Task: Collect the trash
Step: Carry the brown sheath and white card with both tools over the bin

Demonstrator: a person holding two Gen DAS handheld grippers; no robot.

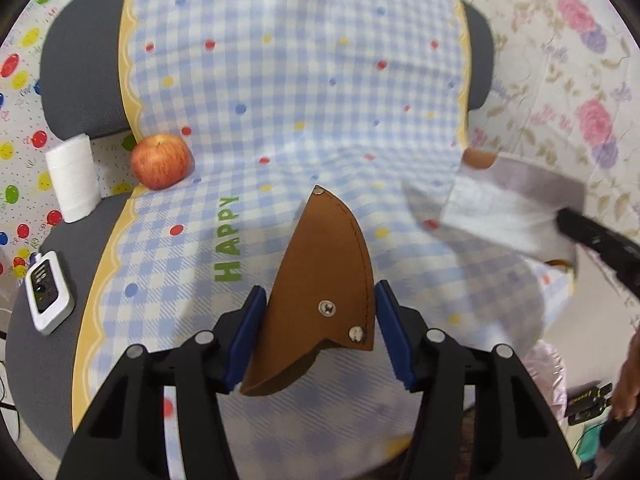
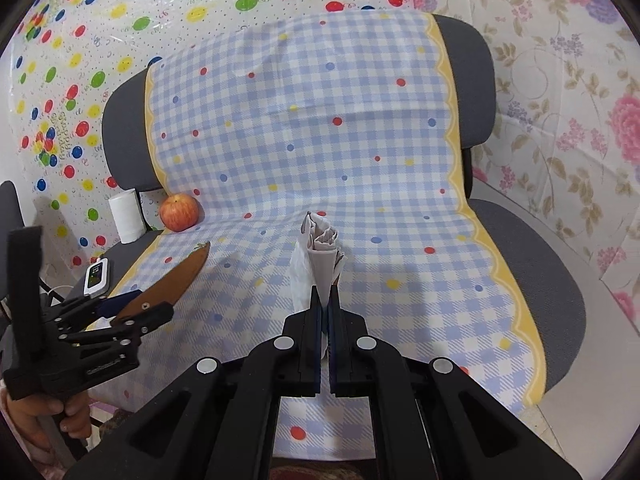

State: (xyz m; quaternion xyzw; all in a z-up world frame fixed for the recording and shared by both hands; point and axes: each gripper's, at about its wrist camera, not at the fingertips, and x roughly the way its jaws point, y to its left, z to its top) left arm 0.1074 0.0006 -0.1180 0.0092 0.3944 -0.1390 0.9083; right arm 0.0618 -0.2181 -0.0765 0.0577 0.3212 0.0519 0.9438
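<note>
The right gripper [image 2: 326,300] is pinching limp, light paper [image 2: 322,248] near the apple [image 2: 179,213]; the left gripper [image 1: 320,332] is bracketing a stiff leather sheath [image 1: 320,280], contact unclear.

apple [image 2: 179,213] on chair seat [image 2: 560,264] | paper roll [image 2: 127,216] left of apple | remote [image 2: 96,278] nearer

A home room, dressed up as for a birthday. A grey office chair [image 2: 520,240] is draped with a blue checked cloth [image 2: 320,140] printed "HAPPY", and the walls behind carry balloon sheeting [image 2: 100,40] and floral sheeting [image 2: 580,100]. An apple [image 2: 179,213] and a paper roll [image 2: 127,216] sit at the chair's edge.
</note>
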